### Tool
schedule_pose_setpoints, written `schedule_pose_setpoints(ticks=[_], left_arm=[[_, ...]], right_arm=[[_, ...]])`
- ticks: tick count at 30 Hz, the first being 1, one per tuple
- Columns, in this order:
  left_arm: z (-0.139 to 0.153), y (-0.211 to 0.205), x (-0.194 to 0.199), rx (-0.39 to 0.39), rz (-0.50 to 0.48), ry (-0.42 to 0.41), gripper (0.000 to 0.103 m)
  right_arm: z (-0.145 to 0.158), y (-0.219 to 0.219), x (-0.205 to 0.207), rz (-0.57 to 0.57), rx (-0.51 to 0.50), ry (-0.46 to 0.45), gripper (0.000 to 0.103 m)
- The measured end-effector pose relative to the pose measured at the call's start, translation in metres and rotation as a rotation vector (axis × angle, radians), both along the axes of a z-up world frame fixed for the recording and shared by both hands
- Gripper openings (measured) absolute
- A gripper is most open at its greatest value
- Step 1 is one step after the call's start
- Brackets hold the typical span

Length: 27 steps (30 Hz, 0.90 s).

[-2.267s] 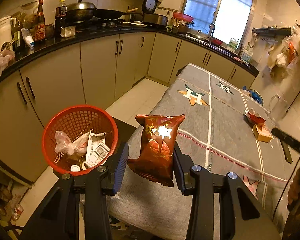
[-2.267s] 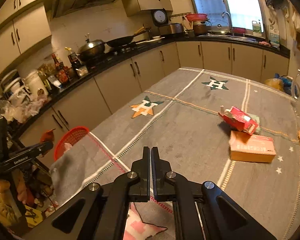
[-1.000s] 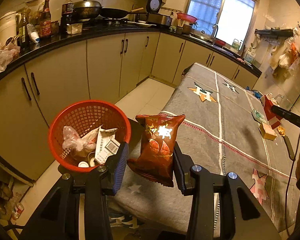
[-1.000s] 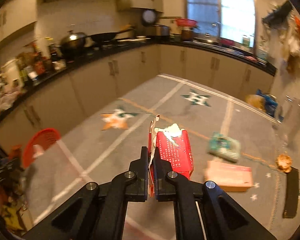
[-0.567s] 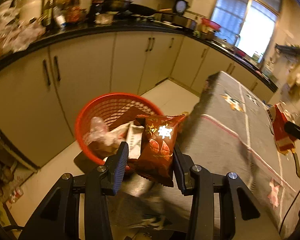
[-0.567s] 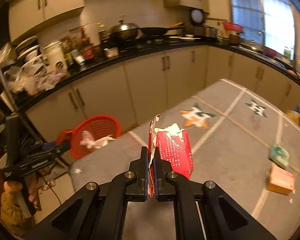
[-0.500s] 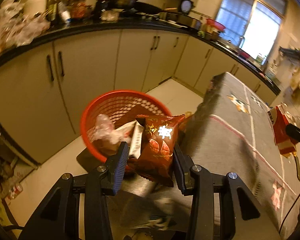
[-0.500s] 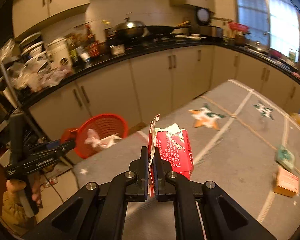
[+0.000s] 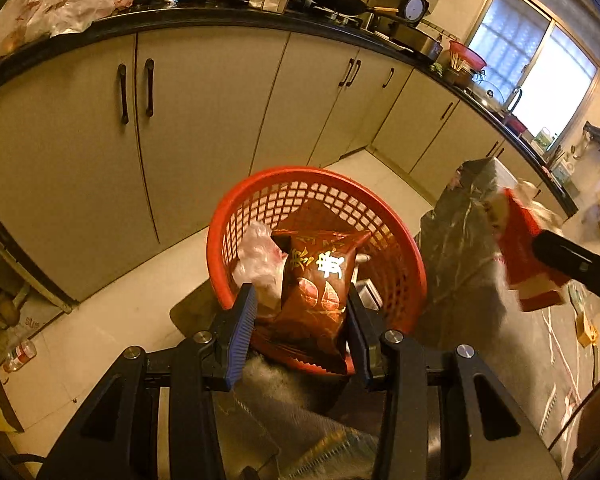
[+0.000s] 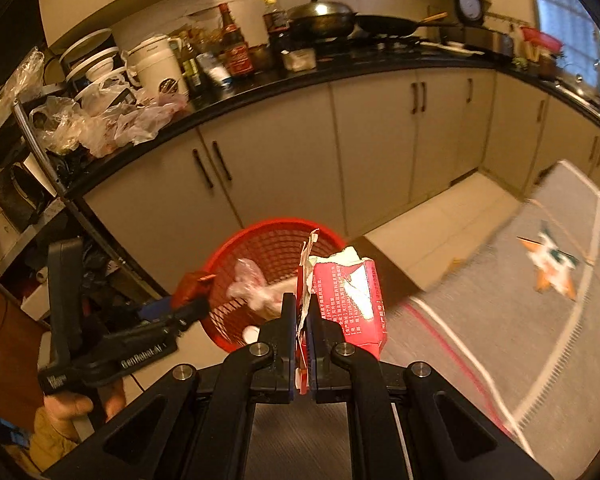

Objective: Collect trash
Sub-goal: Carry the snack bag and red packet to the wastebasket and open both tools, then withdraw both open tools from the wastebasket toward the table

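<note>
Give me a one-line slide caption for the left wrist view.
Left gripper holds a dark red snack bag over the red mesh basket, which already contains crumpled plastic.

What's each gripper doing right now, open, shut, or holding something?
Left gripper: shut on the dark red snack bag, over the red basket.
Right gripper: shut on the torn red carton.

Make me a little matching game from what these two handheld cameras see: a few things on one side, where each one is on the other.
Things:
1. snack bag
2. torn red carton
3. red basket
4. wok

Places:
A. on the floor by the cabinets
B. in the left gripper
C. on the counter
D. in the right gripper

Pairs: 1-B, 2-D, 3-A, 4-C
</note>
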<state>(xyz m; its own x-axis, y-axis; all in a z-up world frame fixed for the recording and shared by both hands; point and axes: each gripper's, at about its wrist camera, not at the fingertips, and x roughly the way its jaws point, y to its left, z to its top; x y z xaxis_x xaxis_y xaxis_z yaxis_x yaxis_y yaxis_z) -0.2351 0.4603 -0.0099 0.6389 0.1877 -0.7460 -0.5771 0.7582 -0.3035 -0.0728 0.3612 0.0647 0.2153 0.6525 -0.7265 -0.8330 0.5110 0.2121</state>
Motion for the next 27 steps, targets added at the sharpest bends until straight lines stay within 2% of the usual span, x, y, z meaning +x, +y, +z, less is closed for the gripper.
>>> schedule_pose_setpoints(ticks=[7, 11, 13, 16, 23, 27], left_arm=[[0.0, 0.022, 0.014, -0.015, 0.0, -0.026, 0.042], [-0.001, 0.025, 0.017, -0.019, -0.02, -0.036, 0.048], [-0.002, 0.024, 0.016, -0.018, -0.024, -0.033, 0.055], [-0.003, 0.023, 0.016, -0.022, -0.023, -0.025, 0.059], [-0.004, 0.022, 0.004, -0.024, 0.012, -0.009, 0.067], [-0.003, 0.021, -0.003, -0.022, 0.03, 0.004, 0.069]], right_arm=[[-0.02, 0.052, 0.018, 0.01, 0.007, 0.055, 0.007], [-0.03, 0.06, 0.03, -0.009, 0.011, 0.09, 0.012], [-0.032, 0.058, 0.033, -0.027, 0.01, 0.084, 0.028], [-0.033, 0.048, 0.041, -0.066, 0.027, 0.097, 0.039], [-0.032, 0.01, 0.053, -0.148, 0.052, 0.137, 0.044], [-0.027, -0.01, 0.045, -0.174, 0.066, 0.121, 0.053]])
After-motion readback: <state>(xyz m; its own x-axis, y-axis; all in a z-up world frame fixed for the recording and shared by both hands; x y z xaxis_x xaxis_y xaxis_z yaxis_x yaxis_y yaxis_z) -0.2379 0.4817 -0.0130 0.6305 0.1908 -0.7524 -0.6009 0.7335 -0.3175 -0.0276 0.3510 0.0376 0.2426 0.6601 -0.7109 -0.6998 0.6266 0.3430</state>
